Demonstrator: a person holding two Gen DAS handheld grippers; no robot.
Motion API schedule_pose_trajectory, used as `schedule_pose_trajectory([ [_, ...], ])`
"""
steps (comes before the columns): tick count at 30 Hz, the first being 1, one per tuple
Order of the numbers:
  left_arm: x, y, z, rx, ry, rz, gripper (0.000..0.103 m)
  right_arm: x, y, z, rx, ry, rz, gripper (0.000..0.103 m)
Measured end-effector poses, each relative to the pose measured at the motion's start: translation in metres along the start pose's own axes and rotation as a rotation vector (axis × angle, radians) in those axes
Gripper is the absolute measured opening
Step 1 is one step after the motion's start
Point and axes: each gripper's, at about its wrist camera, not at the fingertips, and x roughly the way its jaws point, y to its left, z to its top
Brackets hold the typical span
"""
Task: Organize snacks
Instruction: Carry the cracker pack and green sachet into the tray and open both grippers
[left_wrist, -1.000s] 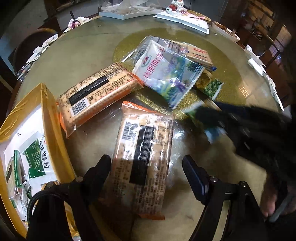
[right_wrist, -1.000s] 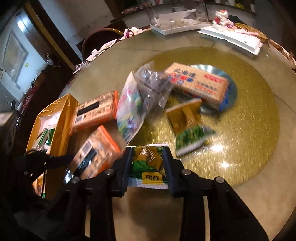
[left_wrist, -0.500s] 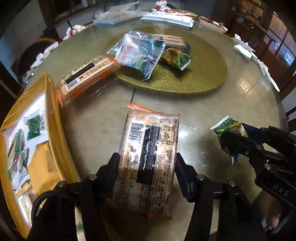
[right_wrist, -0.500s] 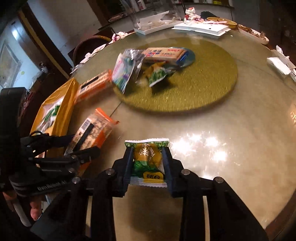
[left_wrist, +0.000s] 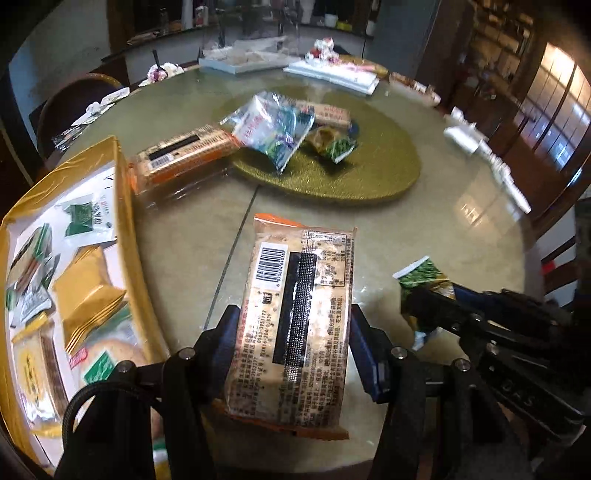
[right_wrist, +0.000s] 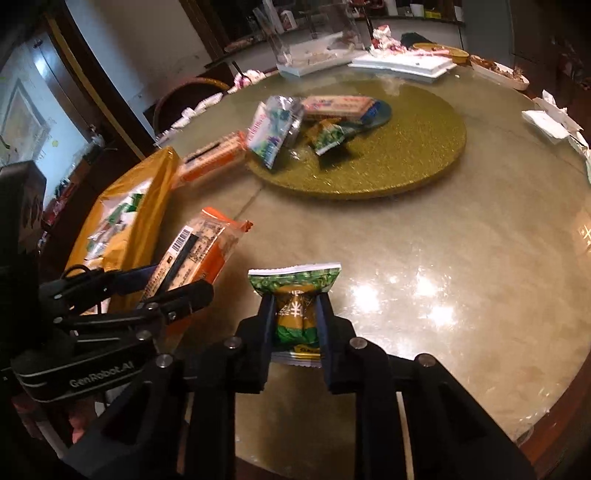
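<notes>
Orange-edged cracker pack (left_wrist: 295, 332) clamped in left gripper (left_wrist: 293, 350), lifted farther from gold turntable (left_wrist: 369, 173) than before. Small green snack packet (right_wrist: 295, 314) pinched in right gripper (right_wrist: 295, 325). Gold-rimmed box (left_wrist: 125, 236) close left.

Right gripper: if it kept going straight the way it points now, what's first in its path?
Bare table first, then likely the gold turntable; depth is uncertain.

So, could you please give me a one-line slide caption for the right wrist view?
Right claw grips a green snack packet above the round table, beside the yellow box.
</notes>
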Motion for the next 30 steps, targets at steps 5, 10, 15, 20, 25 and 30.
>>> schedule_pose_trajectory([
  [5, -0.047, 0.024, -0.009, -0.071, -0.090, -0.052, 0.057, -0.019, 0.020, 0.003, -0.014, -0.065, 0.050, 0.022],
  [10, -0.092, 0.066, -0.017, -0.154, -0.170, -0.048, 0.057, -0.028, 0.060, 0.012, -0.075, -0.103, 0.144, 0.021],
  [15, -0.120, 0.115, -0.024, -0.249, -0.222, -0.019, 0.057, -0.013, 0.108, 0.027, -0.155, -0.086, 0.209, 0.021],
  [20, -0.130, 0.154, -0.024, -0.310, -0.259, 0.078, 0.057, 0.010, 0.153, 0.041, -0.238, -0.057, 0.244, 0.021],
  [25, -0.120, 0.191, -0.026, -0.377, -0.245, 0.102, 0.057, 0.030, 0.183, 0.055, -0.280, -0.039, 0.257, 0.021],
  [30, -0.098, 0.217, -0.024, -0.417, -0.198, 0.109, 0.057, 0.057, 0.201, 0.069, -0.304, 0.001, 0.258, 0.021],
])
